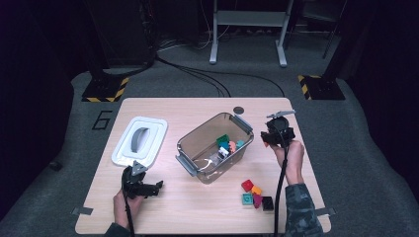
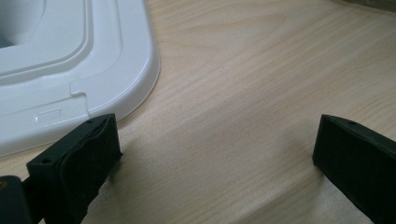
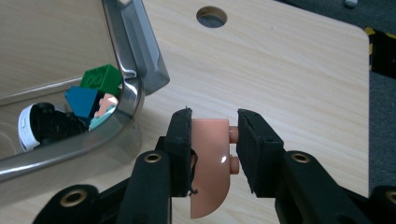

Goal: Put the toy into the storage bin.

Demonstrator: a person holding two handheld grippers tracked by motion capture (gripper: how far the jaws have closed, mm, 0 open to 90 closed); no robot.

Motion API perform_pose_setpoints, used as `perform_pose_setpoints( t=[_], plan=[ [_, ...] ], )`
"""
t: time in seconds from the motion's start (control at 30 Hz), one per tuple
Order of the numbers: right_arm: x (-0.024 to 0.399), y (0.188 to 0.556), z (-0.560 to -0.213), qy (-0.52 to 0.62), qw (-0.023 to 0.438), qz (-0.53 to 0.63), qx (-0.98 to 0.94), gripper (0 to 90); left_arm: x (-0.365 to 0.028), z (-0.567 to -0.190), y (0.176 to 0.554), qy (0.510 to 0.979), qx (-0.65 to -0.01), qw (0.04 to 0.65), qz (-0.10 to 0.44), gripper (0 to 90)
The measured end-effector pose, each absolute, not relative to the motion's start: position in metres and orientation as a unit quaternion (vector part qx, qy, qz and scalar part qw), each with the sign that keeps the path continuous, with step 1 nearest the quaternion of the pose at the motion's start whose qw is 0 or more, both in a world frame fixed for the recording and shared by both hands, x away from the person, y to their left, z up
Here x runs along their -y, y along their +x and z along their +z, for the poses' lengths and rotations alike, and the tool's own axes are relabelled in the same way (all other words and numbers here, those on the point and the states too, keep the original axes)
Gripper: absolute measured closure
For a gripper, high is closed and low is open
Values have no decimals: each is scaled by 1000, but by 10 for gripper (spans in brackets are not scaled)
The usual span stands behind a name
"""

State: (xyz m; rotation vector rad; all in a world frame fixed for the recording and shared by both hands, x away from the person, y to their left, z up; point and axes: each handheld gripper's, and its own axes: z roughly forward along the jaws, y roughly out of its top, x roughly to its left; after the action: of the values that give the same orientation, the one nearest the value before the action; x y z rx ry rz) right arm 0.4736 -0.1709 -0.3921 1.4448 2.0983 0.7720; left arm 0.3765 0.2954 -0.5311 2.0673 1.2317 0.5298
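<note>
Holding a pink brick (image 3: 212, 165) in my right gripper (image 3: 214, 149), I have the fingers (image 3: 180, 149) narrowed onto it: one pad lies flat on its smooth face, the other presses on its two studs. The brick's lower edge is rounded. In the high view my right gripper (image 1: 277, 132) sits above the desk (image 1: 197, 207), just beside the right end of the bin (image 1: 187, 148). In the right gripper view the bin's grey rim and end handle stand to the left of the brick, apart from it.

Bin contents: a green brick (image 3: 100, 79), a blue brick (image 3: 83, 101), a black-and-white piece (image 3: 42, 123), and others I cannot tell apart.

My left gripper (image 1: 143, 186) rests low at the near left of the desk, fingers (image 2: 79, 161) wide, with bare wood between them. The white lid (image 1: 140, 139) lies flat just beyond it; in the left gripper view its corner is close to the left finger.

A loose cluster of bricks (image 1: 257, 193) lies on the desk near the right forearm: red, orange, teal, magenta, black. A round hole (image 1: 238, 110) sits at the desk's far edge.
</note>
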Motion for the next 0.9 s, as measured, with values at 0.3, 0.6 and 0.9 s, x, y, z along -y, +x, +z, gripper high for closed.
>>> perform_pose_setpoints(
  t=[0.3,0.6,0.9],
  plan=[
    [162,479,-372,517,253,289,-765,662,-295,-531,376,791,-471,332,203,5],
    [143,479,-352,496,269,303,-768,662,-295,-531,376,791,-471,332,203,5],
    [120,480,-343,471,269,311,-780,661,-295,-531,376,791,-471,332,203,5]
  ],
)
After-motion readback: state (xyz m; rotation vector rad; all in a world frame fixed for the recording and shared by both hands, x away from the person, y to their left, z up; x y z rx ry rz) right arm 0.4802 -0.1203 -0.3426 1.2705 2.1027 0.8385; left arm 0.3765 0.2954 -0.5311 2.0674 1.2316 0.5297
